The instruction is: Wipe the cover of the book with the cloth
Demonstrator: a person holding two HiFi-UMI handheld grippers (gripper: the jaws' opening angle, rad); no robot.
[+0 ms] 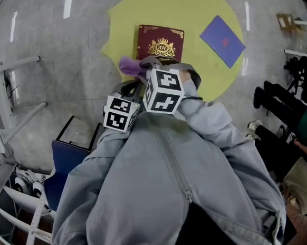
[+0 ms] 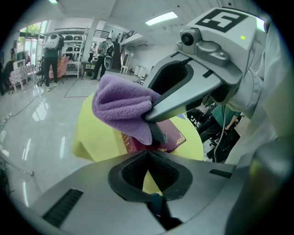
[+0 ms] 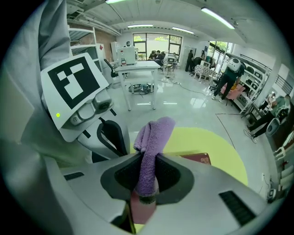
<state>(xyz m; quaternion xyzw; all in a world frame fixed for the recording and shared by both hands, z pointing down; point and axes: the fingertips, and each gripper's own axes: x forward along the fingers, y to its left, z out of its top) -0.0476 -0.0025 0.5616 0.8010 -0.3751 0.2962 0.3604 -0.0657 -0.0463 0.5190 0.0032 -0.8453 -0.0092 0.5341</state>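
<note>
Left gripper view: the left tongs (image 2: 147,153) are pressed together at their tips with nothing between them. Just ahead, the right tongs (image 2: 151,120) pinch a purple cloth (image 2: 120,108), which hangs above a maroon book (image 2: 173,138) lying on the round yellow counter (image 2: 94,137).

Right gripper view: the right tongs are clamped on the cloth, a folded wad standing up from between the jaws. Beyond them, a corner of the book shows on the counter.

Head view: both tongs sit close together at the counter's near edge. The cloth overlaps the book's near left corner. A blue booklet (image 1: 221,33) lies farther right, apart from the book.
</note>
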